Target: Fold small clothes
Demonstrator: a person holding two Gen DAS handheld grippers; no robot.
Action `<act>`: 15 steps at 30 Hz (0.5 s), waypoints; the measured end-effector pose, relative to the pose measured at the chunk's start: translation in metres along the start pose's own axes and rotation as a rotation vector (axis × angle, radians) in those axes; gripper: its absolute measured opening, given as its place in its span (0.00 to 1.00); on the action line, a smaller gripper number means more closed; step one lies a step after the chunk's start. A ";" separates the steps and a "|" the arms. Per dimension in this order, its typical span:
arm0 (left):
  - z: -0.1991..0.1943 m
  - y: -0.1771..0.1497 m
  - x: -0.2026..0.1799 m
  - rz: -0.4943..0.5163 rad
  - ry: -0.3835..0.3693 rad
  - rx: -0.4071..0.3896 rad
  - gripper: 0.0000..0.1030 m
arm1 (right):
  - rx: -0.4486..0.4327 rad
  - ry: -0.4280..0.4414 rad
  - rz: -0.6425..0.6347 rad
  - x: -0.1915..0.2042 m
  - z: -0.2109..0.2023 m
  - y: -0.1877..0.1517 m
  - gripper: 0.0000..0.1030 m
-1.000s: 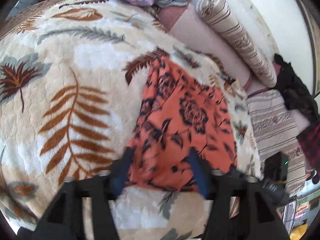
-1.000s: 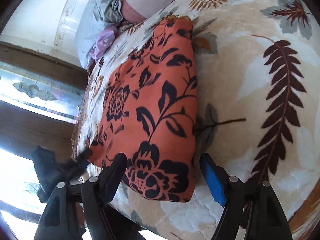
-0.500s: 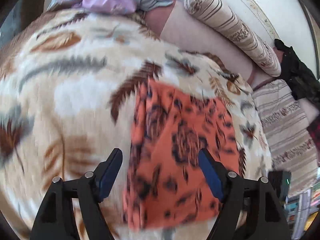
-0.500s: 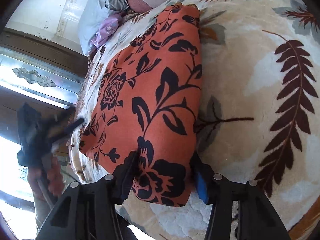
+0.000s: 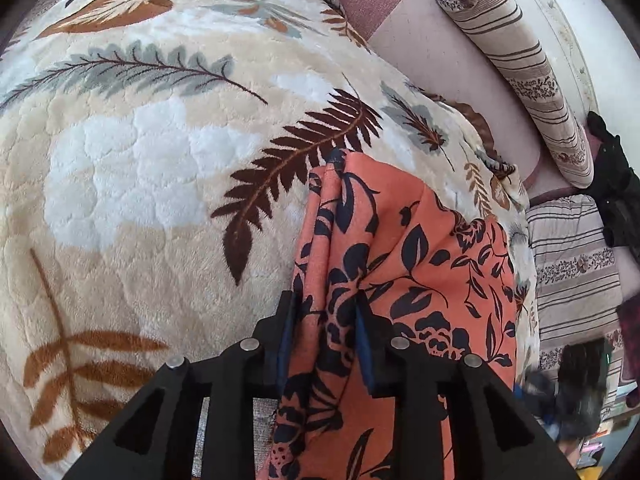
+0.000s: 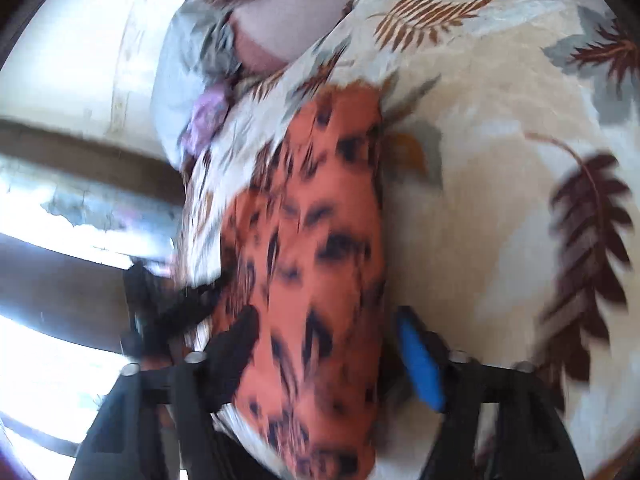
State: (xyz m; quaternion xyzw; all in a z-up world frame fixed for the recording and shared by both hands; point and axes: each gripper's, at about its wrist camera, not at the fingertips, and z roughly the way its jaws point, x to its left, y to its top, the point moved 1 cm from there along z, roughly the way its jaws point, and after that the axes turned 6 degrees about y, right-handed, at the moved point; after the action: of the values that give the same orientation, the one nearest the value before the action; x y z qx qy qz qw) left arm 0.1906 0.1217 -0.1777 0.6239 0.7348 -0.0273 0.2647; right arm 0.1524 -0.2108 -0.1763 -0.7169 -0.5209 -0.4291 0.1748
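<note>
An orange cloth with dark flowers (image 5: pixel 424 264) lies on the leaf-patterned blanket (image 5: pixel 140 152). My left gripper (image 5: pixel 324 300) is at the cloth's left edge, and its jaws are closing with a bunched fold pinched between the pads. Creases run out from that grip. In the blurred right wrist view the same cloth (image 6: pixel 316 240) stretches away from me. My right gripper (image 6: pixel 326 316) straddles its near end with the jaws opening, and the blue pad (image 6: pixel 420 360) stands off the fabric. The dark shape at the cloth's left edge is the left gripper (image 6: pixel 160 312).
A striped bolster (image 5: pixel 516 52) and a striped cushion (image 5: pixel 572 264) lie along the bed's right side, with black clothing (image 5: pixel 616 184) beyond. Purple and grey garments (image 6: pixel 200 116) are heaped at the far end. A bright window (image 6: pixel 40 360) is behind the bed edge.
The left gripper came down onto the cloth's left edge and narrowed onto a fold. The right gripper's jaws narrowed around the cloth's near end, then spread, and its view swung and blurred.
</note>
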 end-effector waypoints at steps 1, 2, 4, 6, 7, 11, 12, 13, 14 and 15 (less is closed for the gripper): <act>0.001 0.000 -0.002 0.006 0.010 -0.002 0.31 | -0.002 -0.002 0.045 -0.008 0.011 0.015 0.73; 0.001 0.000 -0.006 0.014 0.019 -0.005 0.31 | 0.007 0.005 0.062 -0.010 0.020 0.025 0.48; 0.000 -0.004 -0.012 0.031 0.044 -0.015 0.32 | 0.011 -0.071 -0.019 0.009 0.029 0.037 0.29; 0.000 -0.005 -0.013 0.048 0.057 -0.030 0.32 | -0.035 -0.196 -0.216 0.041 0.027 0.031 0.29; 0.000 -0.005 -0.010 0.047 0.056 -0.032 0.34 | -0.032 -0.272 -0.267 0.043 0.034 0.027 0.28; -0.002 -0.006 -0.011 0.050 0.069 -0.043 0.34 | -0.025 -0.204 -0.097 0.017 0.028 0.025 0.48; -0.002 -0.006 -0.012 0.059 0.075 -0.047 0.34 | -0.026 -0.175 -0.077 0.019 0.018 0.021 0.60; -0.003 -0.007 -0.011 0.061 0.076 -0.051 0.34 | -0.030 -0.149 -0.085 0.024 0.009 0.015 0.70; -0.002 -0.006 -0.011 0.056 0.074 -0.052 0.34 | -0.038 -0.126 -0.099 0.029 0.002 0.006 0.70; -0.001 -0.006 -0.011 0.050 0.072 -0.053 0.34 | -0.050 -0.113 -0.101 0.031 -0.009 -0.003 0.71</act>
State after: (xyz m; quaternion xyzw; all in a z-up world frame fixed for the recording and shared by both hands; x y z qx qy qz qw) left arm 0.1856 0.1111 -0.1736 0.6354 0.7285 0.0214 0.2552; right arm 0.1483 -0.1971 -0.1466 -0.7170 -0.5544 -0.4093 0.1052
